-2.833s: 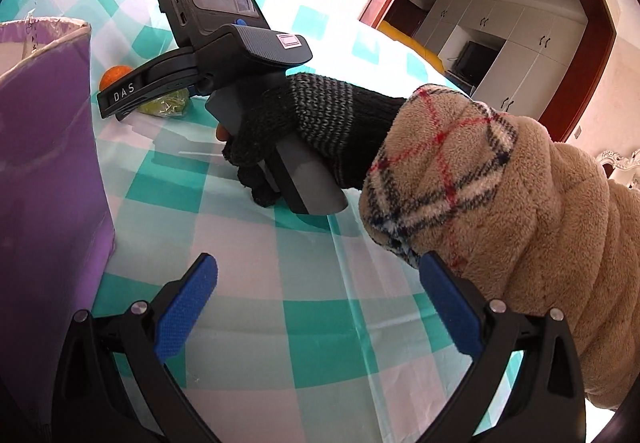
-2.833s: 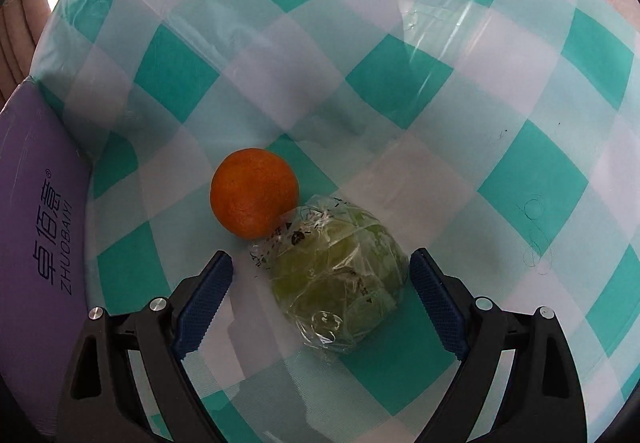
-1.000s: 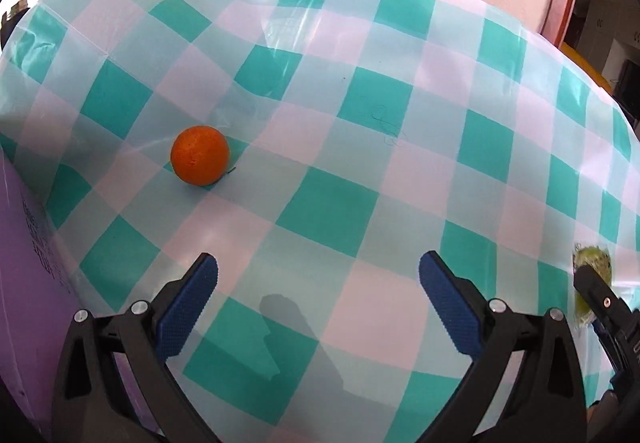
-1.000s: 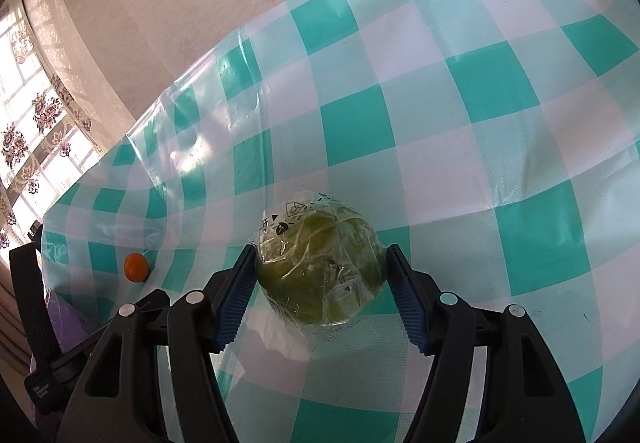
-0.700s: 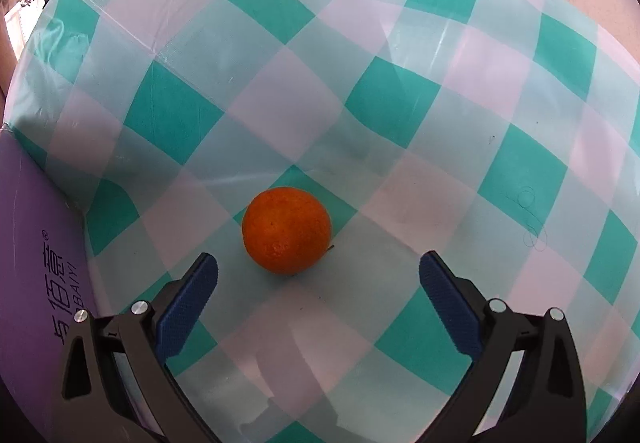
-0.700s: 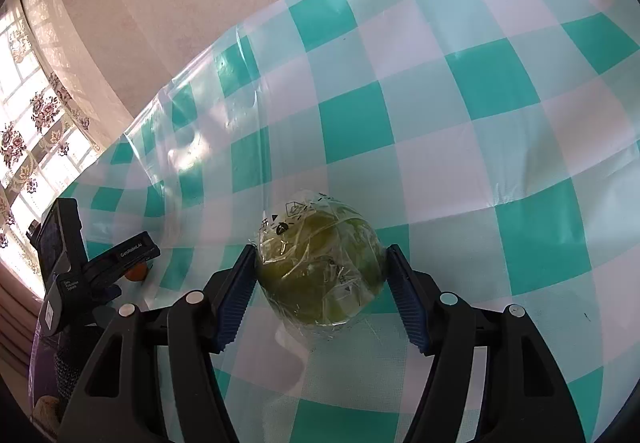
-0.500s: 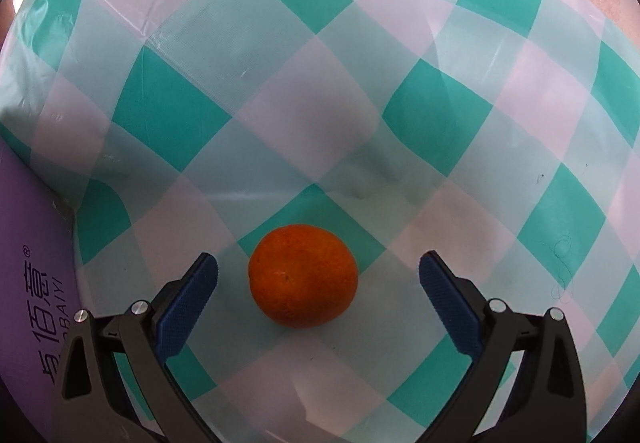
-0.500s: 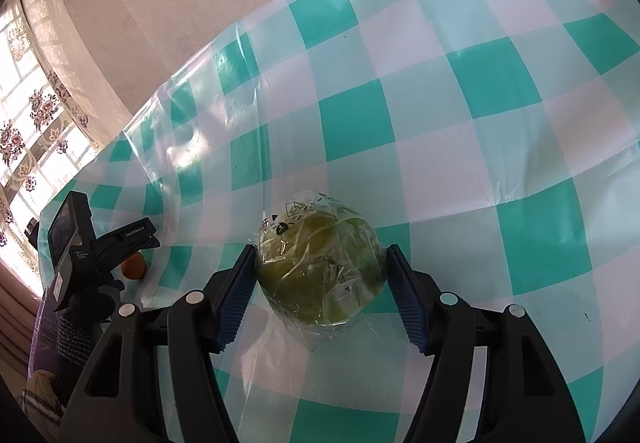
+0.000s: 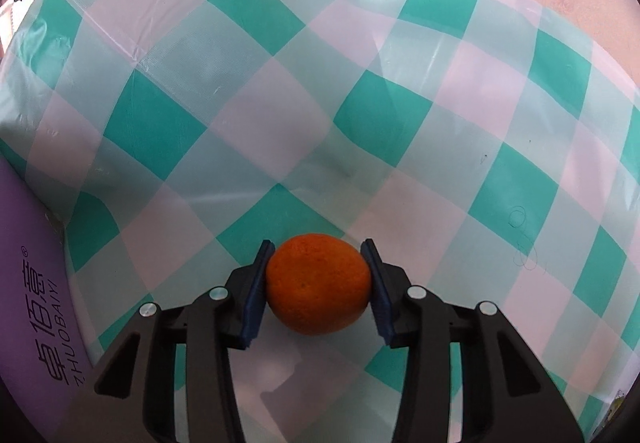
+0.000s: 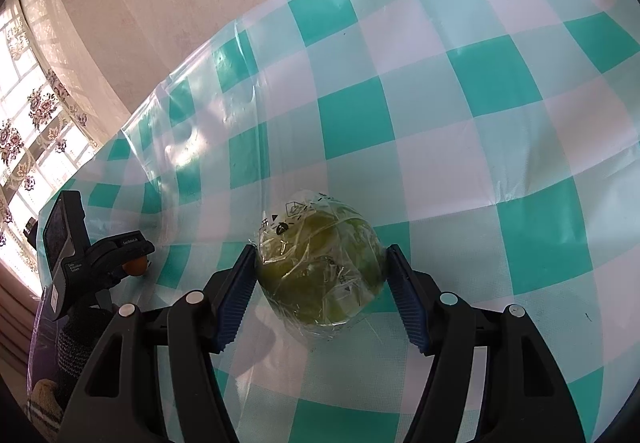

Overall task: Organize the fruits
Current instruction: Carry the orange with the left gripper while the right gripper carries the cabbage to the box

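The left gripper was black plastic, with two thick arms that had triangle-shaped holes cut in them. Each arm had round silver screws on top. The finger pads were dark blue with tiny ridges. The right gripper looked the same: black arms, silver screws and blue ridged pads. Seen from the right wrist camera, the left gripper's body was dark grey and black, with a flat dark screen on its back and small white words on its side. The left hand wore a dark knitted glove with grey stripes. A bit of fuzzy tan sleeve showed below it.
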`<action>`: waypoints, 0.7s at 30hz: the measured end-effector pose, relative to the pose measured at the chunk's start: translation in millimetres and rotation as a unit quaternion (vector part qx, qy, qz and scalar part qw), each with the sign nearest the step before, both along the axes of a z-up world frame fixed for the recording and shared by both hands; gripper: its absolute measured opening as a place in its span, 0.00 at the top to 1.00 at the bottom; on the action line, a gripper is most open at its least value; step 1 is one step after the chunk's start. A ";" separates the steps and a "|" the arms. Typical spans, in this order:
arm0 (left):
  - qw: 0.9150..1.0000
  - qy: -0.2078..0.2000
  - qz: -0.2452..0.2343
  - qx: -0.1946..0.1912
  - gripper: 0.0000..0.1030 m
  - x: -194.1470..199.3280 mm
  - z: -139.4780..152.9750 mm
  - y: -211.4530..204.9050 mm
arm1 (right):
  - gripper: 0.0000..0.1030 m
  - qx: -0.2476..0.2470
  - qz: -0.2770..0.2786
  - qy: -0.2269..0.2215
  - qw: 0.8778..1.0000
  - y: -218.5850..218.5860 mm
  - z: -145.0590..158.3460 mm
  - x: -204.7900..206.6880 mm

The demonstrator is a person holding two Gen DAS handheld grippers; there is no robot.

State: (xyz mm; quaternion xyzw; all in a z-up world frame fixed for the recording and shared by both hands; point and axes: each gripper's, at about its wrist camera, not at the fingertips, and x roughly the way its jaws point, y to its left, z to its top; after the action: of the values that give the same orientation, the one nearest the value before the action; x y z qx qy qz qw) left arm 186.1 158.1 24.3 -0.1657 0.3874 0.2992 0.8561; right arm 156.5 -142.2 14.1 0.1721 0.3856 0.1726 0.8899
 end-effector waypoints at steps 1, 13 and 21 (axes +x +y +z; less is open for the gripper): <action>1.000 -0.009 -0.018 -0.008 0.57 -5.2 0.3 -8.0 | 0.38 0.001 0.000 0.000 1.000 -0.1 -0.1 -0.1; 0.980 -0.018 -0.190 -0.053 0.57 -98.7 -4.0 -82.6 | 0.38 0.002 -0.001 0.001 1.000 -0.5 -0.4 -0.2; 0.971 -0.017 -0.234 -0.042 0.57 -177.7 -11.0 -87.1 | 0.38 0.003 -0.003 -0.002 1.000 -0.6 1.1 -1.2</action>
State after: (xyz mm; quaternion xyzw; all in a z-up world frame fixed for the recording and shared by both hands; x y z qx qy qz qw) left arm 8.4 70.9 13.3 -0.1117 0.4131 0.0711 0.9010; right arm 155.3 -142.9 15.2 0.1751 0.3829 0.1715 0.8907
